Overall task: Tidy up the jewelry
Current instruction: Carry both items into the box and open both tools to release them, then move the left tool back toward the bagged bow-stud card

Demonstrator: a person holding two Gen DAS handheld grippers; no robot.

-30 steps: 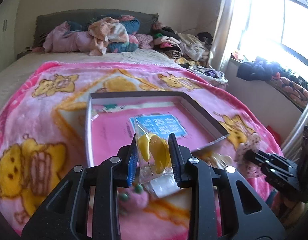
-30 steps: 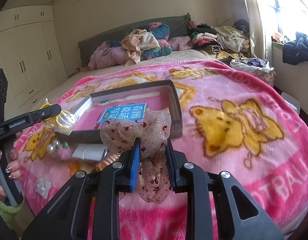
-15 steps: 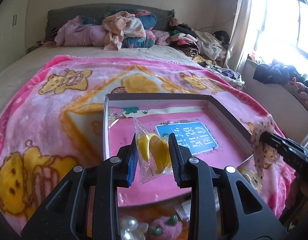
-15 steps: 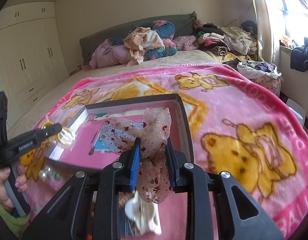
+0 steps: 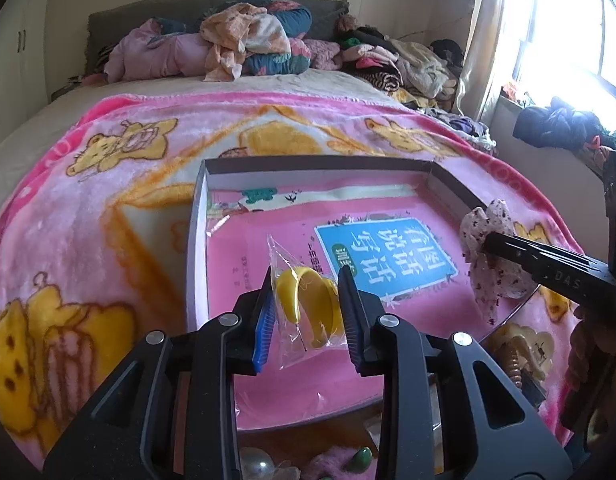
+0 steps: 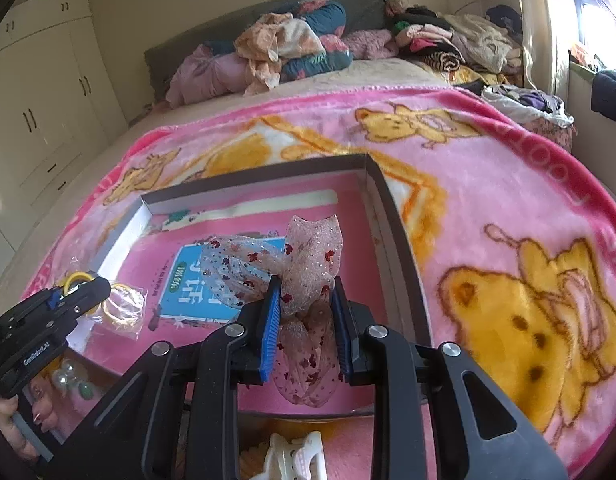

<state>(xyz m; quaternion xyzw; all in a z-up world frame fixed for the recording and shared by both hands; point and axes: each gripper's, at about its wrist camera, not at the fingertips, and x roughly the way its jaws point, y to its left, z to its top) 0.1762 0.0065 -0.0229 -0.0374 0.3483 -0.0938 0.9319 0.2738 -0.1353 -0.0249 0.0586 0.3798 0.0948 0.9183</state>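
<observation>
From the left wrist view, my left gripper [image 5: 308, 308] is clamped on a clear packet with a yellow ring-shaped piece [image 5: 306, 310] inside, hanging above the near part of the open box [image 5: 198, 240]. The box floor lies straight below and ahead, so I judge a drop needs only lowering and release. I count one packet here, one box, and one book with a blue label [image 5: 387, 256] lying flat in it. The right gripper [image 5: 487, 244] reaches in over the box's right edge, carrying a sheer spotted bow [image 5: 487, 264].

From the right wrist view, my right gripper [image 6: 306, 308] has the bow [image 6: 304, 272] between its jaws, which are opening; its tails hang down over the box's near right part. The left gripper [image 6: 82, 292] sits over the near left corner. Outside the box, near me, I see one white claw clip [image 6: 296, 456] and a few pearl beads [image 6: 66, 376].
</observation>
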